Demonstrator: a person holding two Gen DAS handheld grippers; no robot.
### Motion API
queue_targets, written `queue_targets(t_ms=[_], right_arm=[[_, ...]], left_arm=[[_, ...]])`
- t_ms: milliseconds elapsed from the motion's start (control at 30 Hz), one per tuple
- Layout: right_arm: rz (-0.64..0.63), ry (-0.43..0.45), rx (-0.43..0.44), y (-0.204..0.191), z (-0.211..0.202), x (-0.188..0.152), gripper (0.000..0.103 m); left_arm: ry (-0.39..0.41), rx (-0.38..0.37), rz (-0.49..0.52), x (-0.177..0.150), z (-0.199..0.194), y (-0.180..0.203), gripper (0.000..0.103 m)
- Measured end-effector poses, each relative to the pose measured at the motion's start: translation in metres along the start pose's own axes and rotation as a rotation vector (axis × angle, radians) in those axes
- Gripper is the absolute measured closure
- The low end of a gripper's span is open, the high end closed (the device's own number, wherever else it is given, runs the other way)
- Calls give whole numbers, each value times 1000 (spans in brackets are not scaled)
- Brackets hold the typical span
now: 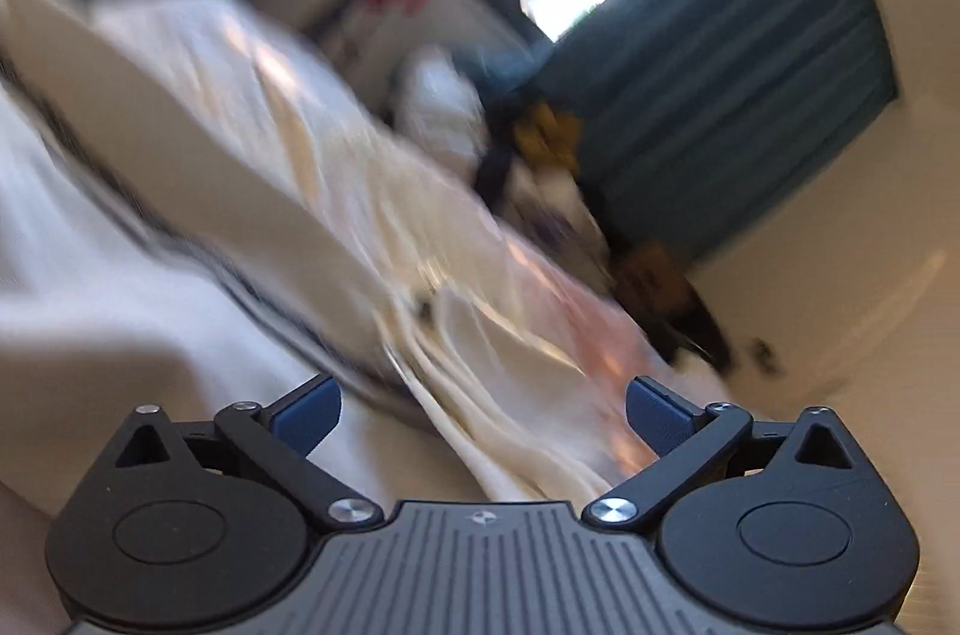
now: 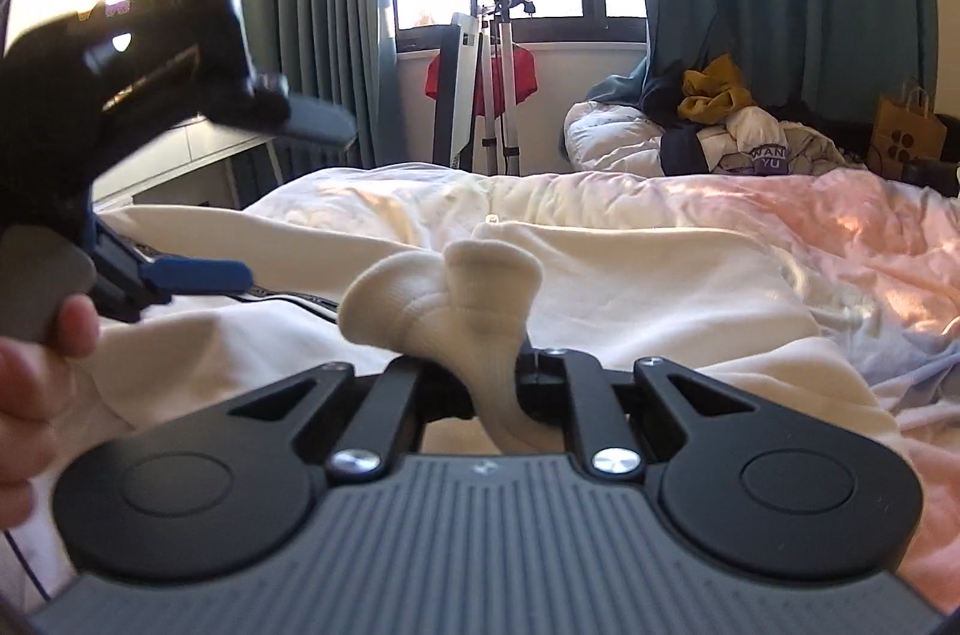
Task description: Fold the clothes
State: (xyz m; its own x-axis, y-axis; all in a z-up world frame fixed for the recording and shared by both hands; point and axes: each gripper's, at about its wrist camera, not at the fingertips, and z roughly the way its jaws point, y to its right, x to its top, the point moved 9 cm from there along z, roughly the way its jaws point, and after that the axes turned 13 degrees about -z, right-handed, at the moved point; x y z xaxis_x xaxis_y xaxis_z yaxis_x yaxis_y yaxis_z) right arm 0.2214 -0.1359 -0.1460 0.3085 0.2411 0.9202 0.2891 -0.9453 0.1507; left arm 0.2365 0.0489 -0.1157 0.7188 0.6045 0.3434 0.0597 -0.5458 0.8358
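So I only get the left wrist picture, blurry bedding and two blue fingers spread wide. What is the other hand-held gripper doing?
Observer: The right hand-held gripper is shut on a cream sock.
Operator: Can you see mine from there?
Observer: Yes, the left hand-held gripper shows at the left edge, with a person's hand holding its handle.
Operator: And the red blur at the back?
Observer: A red garment hanging on a stand.
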Motion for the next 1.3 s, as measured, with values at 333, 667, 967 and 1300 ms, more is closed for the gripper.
queue_targets(t_ms=[333,667,967,1300], right_arm=[[-67,-50,31,-6,-8,-5,91],[-134,14,47,-26,-6,1,90],[-155,36,131,-60,27,3,90],[-83,-86,200,-62,42,-19,85]], left_arm=[[-204,-45,-171,2,80,-25,10],[-133,12,47,35,102,-6,84],[-44,193,145,54,96,-42,85],[31,234,181,44,77,-47,73]])
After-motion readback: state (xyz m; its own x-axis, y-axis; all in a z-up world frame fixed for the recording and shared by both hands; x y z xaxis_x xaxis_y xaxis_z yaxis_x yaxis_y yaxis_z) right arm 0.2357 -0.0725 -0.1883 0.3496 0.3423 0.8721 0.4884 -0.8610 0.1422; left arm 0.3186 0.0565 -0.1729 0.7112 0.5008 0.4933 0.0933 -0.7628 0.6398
